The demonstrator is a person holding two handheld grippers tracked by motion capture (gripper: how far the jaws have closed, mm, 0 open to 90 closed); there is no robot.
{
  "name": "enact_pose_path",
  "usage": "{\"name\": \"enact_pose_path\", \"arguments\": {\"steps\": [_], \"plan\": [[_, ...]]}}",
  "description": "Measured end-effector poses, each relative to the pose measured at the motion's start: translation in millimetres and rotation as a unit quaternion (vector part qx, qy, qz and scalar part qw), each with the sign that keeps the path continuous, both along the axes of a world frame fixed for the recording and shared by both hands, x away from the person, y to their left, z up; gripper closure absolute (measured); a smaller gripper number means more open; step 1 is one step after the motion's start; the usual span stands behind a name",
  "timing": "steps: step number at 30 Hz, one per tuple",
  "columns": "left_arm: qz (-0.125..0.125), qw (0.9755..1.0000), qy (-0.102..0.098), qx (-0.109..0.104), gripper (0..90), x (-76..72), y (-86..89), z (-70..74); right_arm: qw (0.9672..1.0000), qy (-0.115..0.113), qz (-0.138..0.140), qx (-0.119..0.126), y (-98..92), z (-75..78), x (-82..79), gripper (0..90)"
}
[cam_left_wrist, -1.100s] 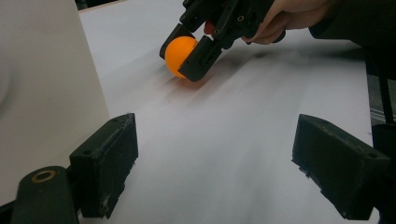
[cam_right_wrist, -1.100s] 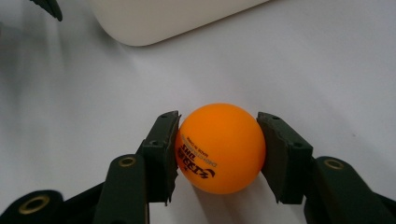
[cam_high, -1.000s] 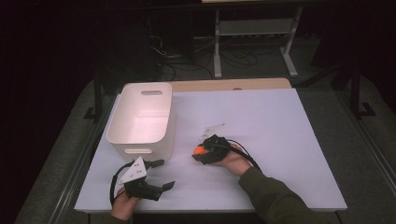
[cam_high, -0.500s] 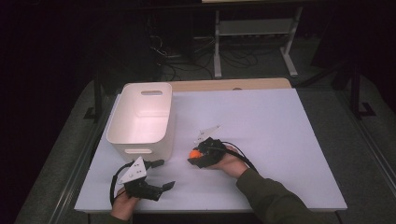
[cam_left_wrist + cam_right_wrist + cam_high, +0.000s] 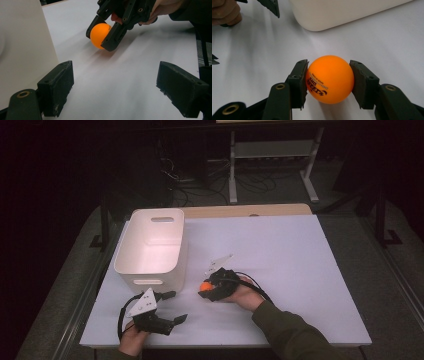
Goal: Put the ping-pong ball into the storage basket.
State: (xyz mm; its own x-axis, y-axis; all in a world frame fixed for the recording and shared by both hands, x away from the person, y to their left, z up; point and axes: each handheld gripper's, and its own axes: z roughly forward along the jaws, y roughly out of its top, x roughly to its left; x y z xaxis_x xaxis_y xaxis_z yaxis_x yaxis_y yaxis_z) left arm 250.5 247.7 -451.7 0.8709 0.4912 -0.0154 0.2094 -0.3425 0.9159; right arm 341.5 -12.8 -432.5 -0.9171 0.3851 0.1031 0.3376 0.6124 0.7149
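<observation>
Near the lower middle of the high view, the right gripper (image 5: 206, 289) had its jaws closed on an orange ball (image 5: 204, 286), one pad pressed against each side. In the right gripper view the ball (image 5: 329, 78) sat at the lower centre of the frame, black printing on its left face, with the white desk (image 5: 387, 45) around it. The white bin (image 5: 152, 250) stood to the upper left of the ball, near but apart. At the lower left of the high view, the left gripper (image 5: 172, 307) held its jaws wide apart with nothing between them, pointing right across the desk.
</observation>
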Motion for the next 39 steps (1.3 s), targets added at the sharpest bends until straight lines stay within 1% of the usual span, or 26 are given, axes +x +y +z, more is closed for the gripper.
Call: {"name": "enact_pose_path", "arguments": {"steps": [12, 28, 35, 39], "plan": [[0.000, 1.0000, 0.000, 0.000, 14.2, 0.0, 0.0, 0.0, 1.0000, 0.002, 0.004, -0.005, -0.6, 4.4, -0.4, 49.6], [0.000, 1.0000, 0.001, 0.000, 14.2, 0.1, -0.1, 0.0, 1.0000, 0.001, 0.004, 0.000, -3.1, 12.0, -0.1, 49.6], [0.000, 1.0000, 0.003, 0.000, 14.2, 0.6, -0.2, 0.0, 1.0000, 0.000, 0.004, 0.007, -5.4, 19.5, 0.2, 49.6], [0.000, 1.0000, 0.005, -0.001, 14.2, 0.8, 0.1, 0.0, 1.0000, 0.003, 0.006, 0.004, -6.3, 22.8, 2.1, 49.6]]}}
